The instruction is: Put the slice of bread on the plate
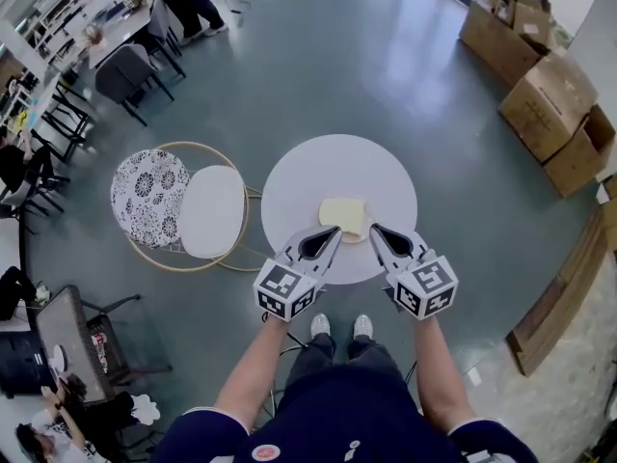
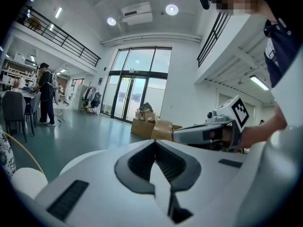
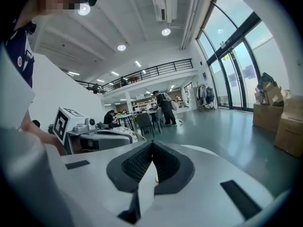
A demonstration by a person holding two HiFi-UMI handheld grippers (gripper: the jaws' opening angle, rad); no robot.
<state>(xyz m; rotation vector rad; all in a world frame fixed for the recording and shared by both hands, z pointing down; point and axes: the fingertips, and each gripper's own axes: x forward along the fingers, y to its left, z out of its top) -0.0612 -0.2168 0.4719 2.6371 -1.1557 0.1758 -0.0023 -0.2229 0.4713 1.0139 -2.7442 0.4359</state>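
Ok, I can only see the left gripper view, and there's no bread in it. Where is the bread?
Observer: The head view shows the slice of bread lying on the round white table. The tips of the left gripper and the right gripper appear at its near edge.
Operator: Is the other gripper holding something?
Observer: No, the right gripper view shows its jaws together, nothing between them.
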